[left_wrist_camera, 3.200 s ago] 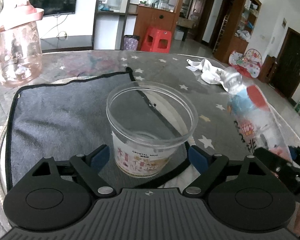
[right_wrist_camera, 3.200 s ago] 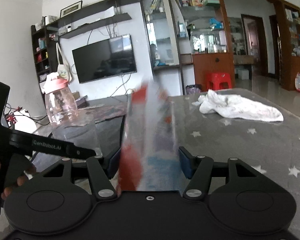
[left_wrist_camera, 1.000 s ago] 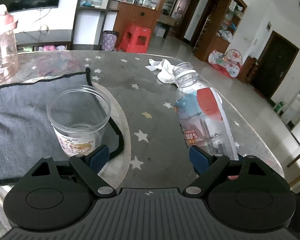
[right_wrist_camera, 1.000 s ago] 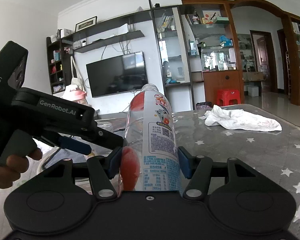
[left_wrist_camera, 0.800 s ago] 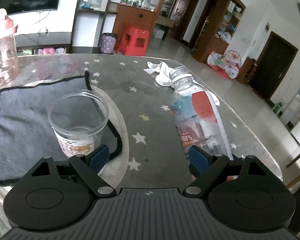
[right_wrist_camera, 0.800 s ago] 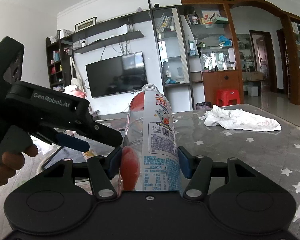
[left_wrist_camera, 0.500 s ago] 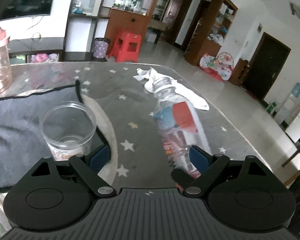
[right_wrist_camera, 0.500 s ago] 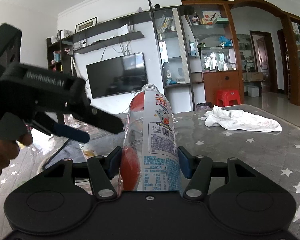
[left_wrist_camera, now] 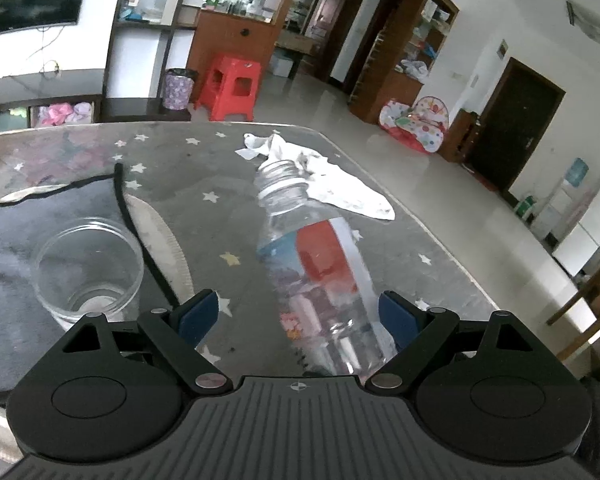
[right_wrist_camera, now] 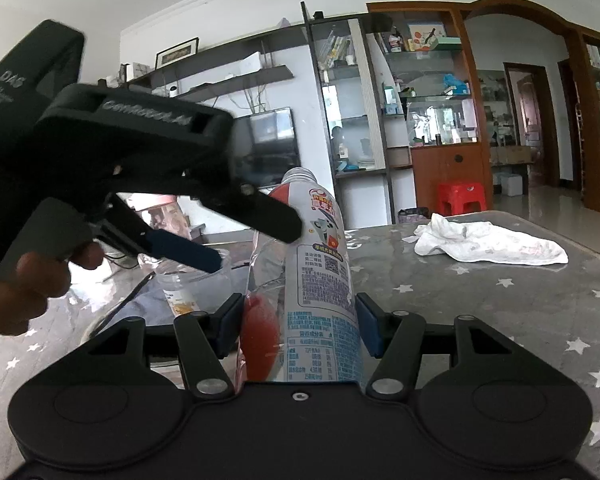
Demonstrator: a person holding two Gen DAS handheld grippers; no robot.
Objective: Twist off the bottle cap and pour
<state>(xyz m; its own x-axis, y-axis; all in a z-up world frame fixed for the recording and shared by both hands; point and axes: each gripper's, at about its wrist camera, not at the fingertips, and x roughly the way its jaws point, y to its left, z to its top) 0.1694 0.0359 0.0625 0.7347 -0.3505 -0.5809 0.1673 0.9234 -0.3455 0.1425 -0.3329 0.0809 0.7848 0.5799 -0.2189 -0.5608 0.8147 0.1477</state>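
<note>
Bottle (right_wrist_camera: 320,280) stands uncapped in your right claw (right_wrist_camera: 300,328)'s grip; your left claw (left_wrist_camera: 296,312) hangs wide around it. The cup (left_wrist_camera: 88,268) looks nearly empty, so pouring seems left.

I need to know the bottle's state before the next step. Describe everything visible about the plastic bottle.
The plastic bottle is clear, thin-walled, wrapped in a red, white and blue printed label with a QR code. Its threaded neck is bare: no cap on it. It looks almost empty. It stands upright on the star-patterned table, gripped low on its body by the right gripper, blue pads against both sides. The left gripper is open with the bottle between its fingers, not touching it.
</note>
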